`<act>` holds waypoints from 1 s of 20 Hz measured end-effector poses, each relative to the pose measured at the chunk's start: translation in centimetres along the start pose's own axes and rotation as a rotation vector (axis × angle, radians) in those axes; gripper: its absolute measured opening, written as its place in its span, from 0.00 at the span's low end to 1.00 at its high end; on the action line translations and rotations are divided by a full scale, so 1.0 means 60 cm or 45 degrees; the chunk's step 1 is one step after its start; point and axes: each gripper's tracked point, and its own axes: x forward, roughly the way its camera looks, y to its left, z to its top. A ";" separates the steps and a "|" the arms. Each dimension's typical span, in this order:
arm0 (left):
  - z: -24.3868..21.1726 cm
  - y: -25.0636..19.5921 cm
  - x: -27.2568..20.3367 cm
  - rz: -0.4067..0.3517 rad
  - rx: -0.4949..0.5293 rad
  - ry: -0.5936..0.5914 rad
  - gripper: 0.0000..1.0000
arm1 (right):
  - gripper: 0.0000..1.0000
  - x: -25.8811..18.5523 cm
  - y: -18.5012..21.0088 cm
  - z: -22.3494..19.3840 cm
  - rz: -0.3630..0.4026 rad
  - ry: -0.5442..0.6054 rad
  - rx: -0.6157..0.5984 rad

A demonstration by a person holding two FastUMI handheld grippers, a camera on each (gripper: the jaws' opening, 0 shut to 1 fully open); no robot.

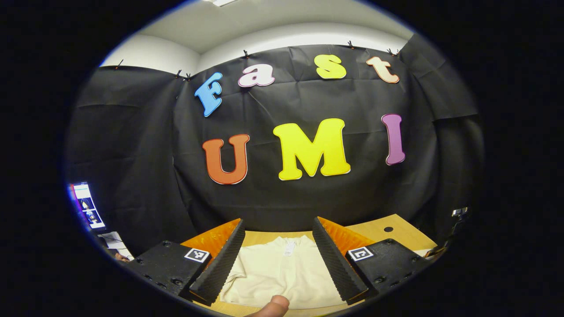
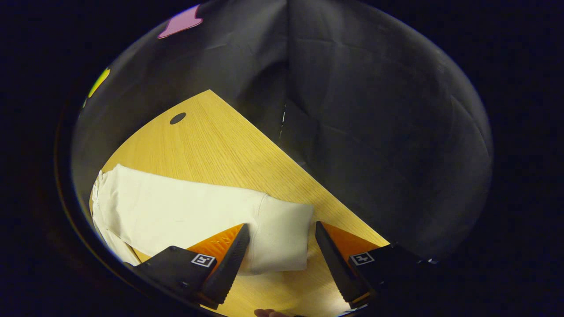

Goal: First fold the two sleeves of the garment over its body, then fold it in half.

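The wooden desk point(image 2: 229, 145) carries a cream garment point(image 1: 282, 273). In the left gripper view its body lies flat near the desk's far edge, neckline away from the camera, with a small white tag point(image 1: 289, 248) inside the collar; any print on the tag is too small to read. In the right gripper view one sleeve point(image 2: 189, 211) stretches out flat across the desk, well apart from the round cable hole point(image 2: 178, 118) by the far corner, and its ribbed cuff point(image 2: 284, 235) ends toward the desk's near edge.

The right gripper point(image 2: 282, 246) has its fingers spread wide on either side of that cuff, holding nothing; whether they touch the cloth or the desk I cannot tell. The left gripper point(image 1: 280, 264) is also wide open and empty, hovering over the body of the garment.

This sleeve is not over the body now, so the sleeve fold looks like the step in hand. To do it well, I would pinch the cuff through both layers, lift only enough to clear the desk, carry it across the chest and lay it flat without dragging the body. The left gripper could pin the body meanwhile.

Each gripper bears square black-and-white markers point(image 1: 197, 255), which are patterns, not words.
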 end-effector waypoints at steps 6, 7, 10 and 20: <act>-0.022 0.030 0.014 -0.023 -0.028 0.045 0.99 | 0.94 0.008 -0.001 0.000 -0.044 0.196 0.019; -0.027 0.035 0.015 -0.026 -0.039 0.059 0.99 | 0.94 0.010 -0.002 -0.001 -0.051 0.224 0.017; -0.038 0.058 0.020 -0.015 -0.061 0.088 0.99 | 0.94 0.012 0.000 0.004 -0.064 0.300 0.017; -0.058 0.114 0.016 0.008 -0.075 0.136 0.99 | 0.35 0.015 0.042 0.009 -0.079 0.508 0.085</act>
